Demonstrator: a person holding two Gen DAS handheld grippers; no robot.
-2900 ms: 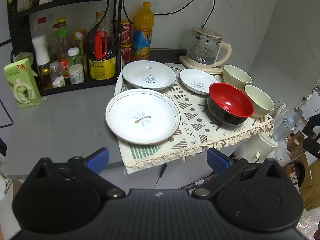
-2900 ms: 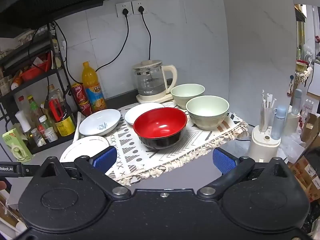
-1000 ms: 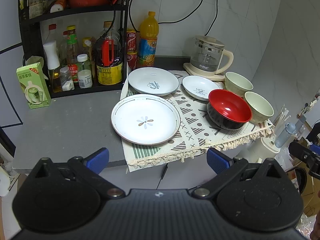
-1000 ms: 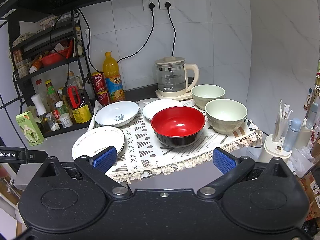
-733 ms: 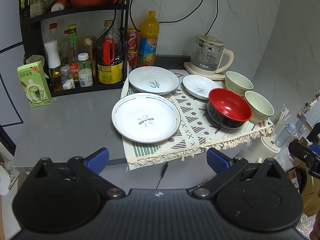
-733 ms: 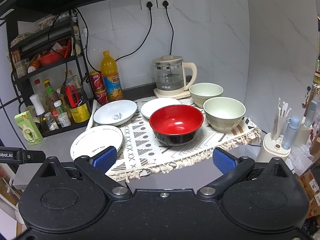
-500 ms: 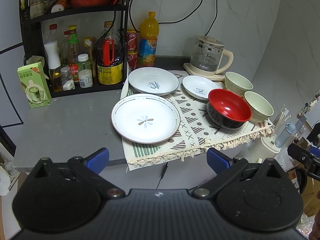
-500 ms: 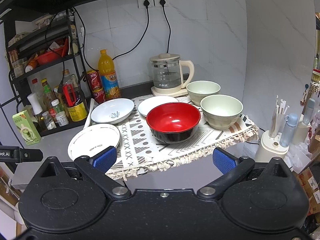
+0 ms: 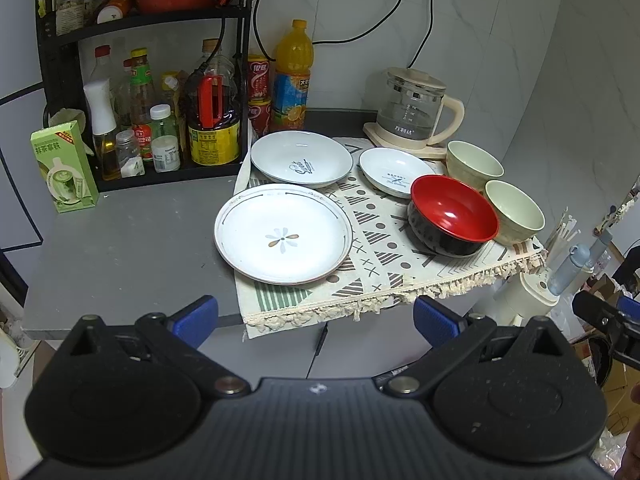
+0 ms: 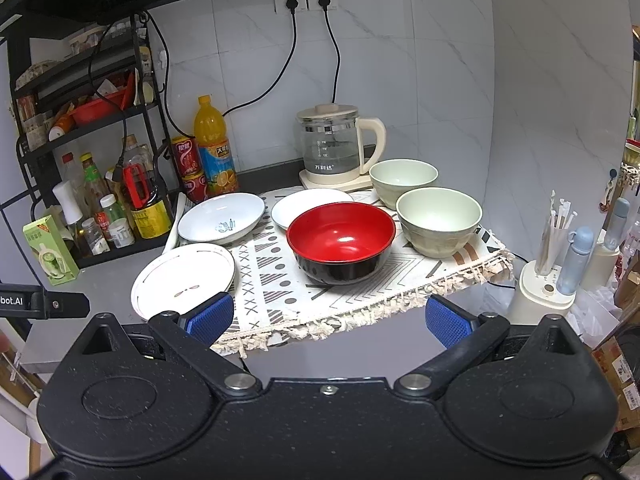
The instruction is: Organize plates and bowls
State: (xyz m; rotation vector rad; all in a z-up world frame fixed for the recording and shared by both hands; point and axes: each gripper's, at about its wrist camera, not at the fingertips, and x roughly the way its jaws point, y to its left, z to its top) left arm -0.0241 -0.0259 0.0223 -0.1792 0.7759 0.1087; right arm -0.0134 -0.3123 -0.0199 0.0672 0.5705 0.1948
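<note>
so both my grippers, left (image 9: 315, 315) and right (image 10: 327, 318), hang wide open off the counter edge, holding nothing. on the patterned cloth (image 9: 376, 240) sit a big flower plate (image 9: 283, 233), two smaller plates (image 9: 301, 159) (image 9: 396, 172) behind it, a red bowl (image 9: 454, 214) and two pale green bowls (image 9: 474, 165) (image 9: 515, 211) beside the kettle (image 9: 416, 109).

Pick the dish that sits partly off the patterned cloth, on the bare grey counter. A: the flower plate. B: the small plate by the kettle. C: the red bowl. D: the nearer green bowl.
A: the flower plate overhangs the left edge of the patterned cloth onto the grey counter; the other dishes sit fully on the cloth.
</note>
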